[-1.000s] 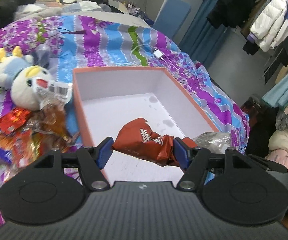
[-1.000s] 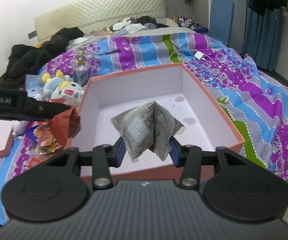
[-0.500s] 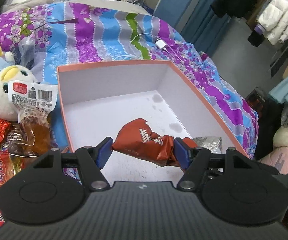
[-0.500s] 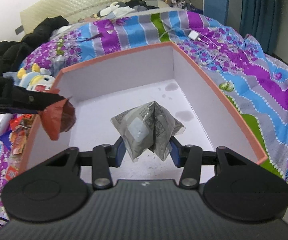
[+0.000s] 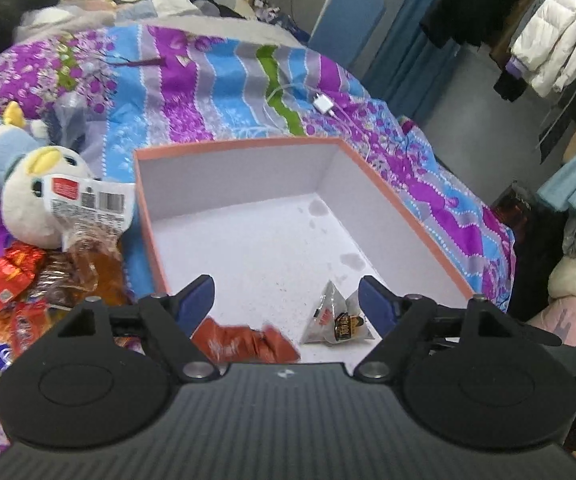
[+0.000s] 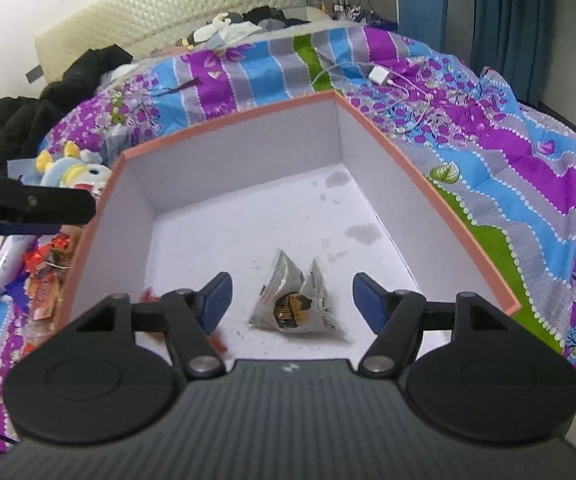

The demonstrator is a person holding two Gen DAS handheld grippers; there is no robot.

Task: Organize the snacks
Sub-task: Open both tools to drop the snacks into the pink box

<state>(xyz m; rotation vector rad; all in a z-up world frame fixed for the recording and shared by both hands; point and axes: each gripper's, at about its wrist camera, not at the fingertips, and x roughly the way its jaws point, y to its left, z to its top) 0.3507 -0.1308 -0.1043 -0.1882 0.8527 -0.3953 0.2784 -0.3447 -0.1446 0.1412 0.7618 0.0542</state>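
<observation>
Your left hand-held gripper (image 5: pixel 286 295) and right hand-held gripper (image 6: pixel 291 292) had just spread apart, empty, the red packet (image 5: pixel 244 345) and grey pyramid packet (image 6: pixel 293 302) lying low-centre inside the orange-rimmed box (image 6: pixel 427 184).

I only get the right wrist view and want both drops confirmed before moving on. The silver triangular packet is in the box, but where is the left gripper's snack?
Observer: The red packet is down in the box, near its front left, blurred.
Operator: Is the left gripper clear of it?
Observer: Yes. The left gripper has just been opening its jaws, and nothing is between its pads.
Operator: Any snacks still outside?
Observer: A heap of wrapped snacks beside the box, with a barcode-labelled bag against a white plush toy.
</observation>
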